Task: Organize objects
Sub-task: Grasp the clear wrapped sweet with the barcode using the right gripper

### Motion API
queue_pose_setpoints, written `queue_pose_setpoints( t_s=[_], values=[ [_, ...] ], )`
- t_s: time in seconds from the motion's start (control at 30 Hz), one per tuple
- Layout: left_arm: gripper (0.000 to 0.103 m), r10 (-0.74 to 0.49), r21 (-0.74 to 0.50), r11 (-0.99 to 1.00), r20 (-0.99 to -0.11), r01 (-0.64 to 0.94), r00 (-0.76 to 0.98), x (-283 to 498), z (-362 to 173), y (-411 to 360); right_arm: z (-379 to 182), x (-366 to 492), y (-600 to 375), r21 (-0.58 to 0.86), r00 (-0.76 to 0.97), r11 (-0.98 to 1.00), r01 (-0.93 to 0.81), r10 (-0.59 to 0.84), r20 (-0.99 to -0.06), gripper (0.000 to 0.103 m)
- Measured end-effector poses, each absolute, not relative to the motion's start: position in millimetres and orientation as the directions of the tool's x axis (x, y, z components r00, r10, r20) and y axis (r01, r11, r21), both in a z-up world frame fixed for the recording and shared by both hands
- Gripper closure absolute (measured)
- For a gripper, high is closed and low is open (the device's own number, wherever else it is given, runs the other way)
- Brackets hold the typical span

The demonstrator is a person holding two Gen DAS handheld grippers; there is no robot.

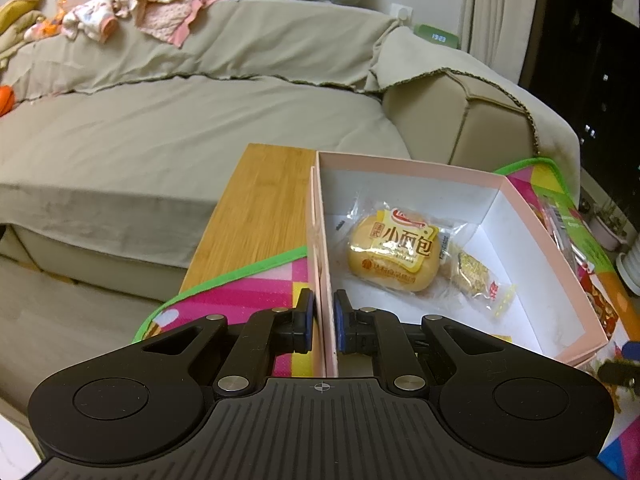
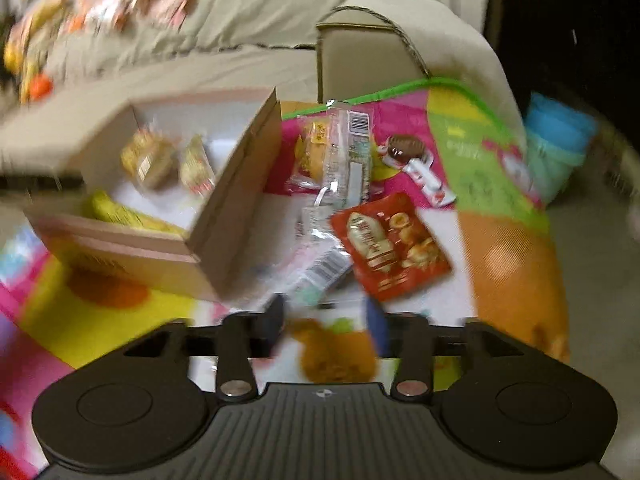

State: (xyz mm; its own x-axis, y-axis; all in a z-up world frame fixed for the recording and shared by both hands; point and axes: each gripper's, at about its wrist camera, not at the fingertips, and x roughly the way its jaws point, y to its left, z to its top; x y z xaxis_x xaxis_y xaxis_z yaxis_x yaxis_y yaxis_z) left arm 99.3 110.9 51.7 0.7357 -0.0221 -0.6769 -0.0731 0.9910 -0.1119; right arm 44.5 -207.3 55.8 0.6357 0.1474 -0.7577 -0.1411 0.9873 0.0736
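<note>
My left gripper (image 1: 323, 312) is shut on the left wall of an open pink box (image 1: 532, 232), one blue pad on each side of the wall. Inside the box lie a wrapped yellow bun (image 1: 394, 256) and a small wrapped snack (image 1: 474, 276). The right wrist view is blurred. There my right gripper (image 2: 327, 322) stands open above the colourful mat (image 2: 500, 240) with nothing between its fingers. The box (image 2: 236, 184) is to its upper left and also holds a yellow packet (image 2: 120, 212). A red pouch (image 2: 390, 246), clear wrapped snacks (image 2: 348, 152) and a brown chocolate piece (image 2: 404, 148) lie just ahead.
A beige sofa (image 1: 160, 120) with loose clothes (image 1: 132, 12) fills the background. A wooden tabletop (image 1: 260, 208) shows under the mat, left of the box. A blue container (image 2: 556, 144) stands off the mat at the right.
</note>
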Motion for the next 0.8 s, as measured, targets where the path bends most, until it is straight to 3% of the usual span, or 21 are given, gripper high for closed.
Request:
queue_pose_setpoints(
  t_s=[0.07, 0.13, 0.27, 0.33, 0.4, 0.57, 0.8],
  values=[
    [0.09, -0.022, -0.11, 0.991, -0.677, -0.072, 0.736, 99.2, 51.7, 110.9, 54.1, 44.0, -204.8, 0.154, 0.624, 0.98, -0.125, 0.198, -0.756, 0.03],
    [0.09, -0.024, -0.112, 0.991, -0.678, -0.071, 0.735, 99.3, 51.7, 111.4, 47.0, 45.6, -193.3, 0.18, 0.604, 0.974, -0.135, 0.225, -0.765, 0.03],
    [0.09, -0.026, -0.111, 0.991, -0.685, -0.069, 0.728, 99.4, 50.7, 110.6, 31.3, 46.6, -159.6, 0.068, 0.61, 0.981, -0.184, 0.168, -0.775, 0.03],
    [0.09, -0.026, -0.111, 0.991, -0.686, -0.069, 0.727, 98.8, 50.7, 110.7, 29.1, 45.5, -151.6, 0.008, 0.633, 0.981, -0.195, 0.133, -0.763, 0.037],
    [0.09, -0.024, -0.111, 0.991, -0.686, -0.072, 0.727, 99.0, 50.5, 110.9, 30.9, 44.6, -154.8, 0.013, 0.635, 0.982, -0.189, 0.133, -0.761, 0.051],
    [0.09, -0.023, -0.116, 0.99, -0.683, -0.077, 0.73, 99.0, 51.8, 112.3, 34.0, 37.4, -179.0, 0.004, 0.638, 0.992, -0.128, 0.085, -0.765, 0.063],
    [0.09, -0.016, -0.111, 0.991, -0.675, -0.08, 0.738, 101.8, 55.9, 112.5, 37.9, 23.2, -199.1, -0.032, 0.672, 0.996, -0.089, 0.036, -0.74, 0.059]
  ],
)
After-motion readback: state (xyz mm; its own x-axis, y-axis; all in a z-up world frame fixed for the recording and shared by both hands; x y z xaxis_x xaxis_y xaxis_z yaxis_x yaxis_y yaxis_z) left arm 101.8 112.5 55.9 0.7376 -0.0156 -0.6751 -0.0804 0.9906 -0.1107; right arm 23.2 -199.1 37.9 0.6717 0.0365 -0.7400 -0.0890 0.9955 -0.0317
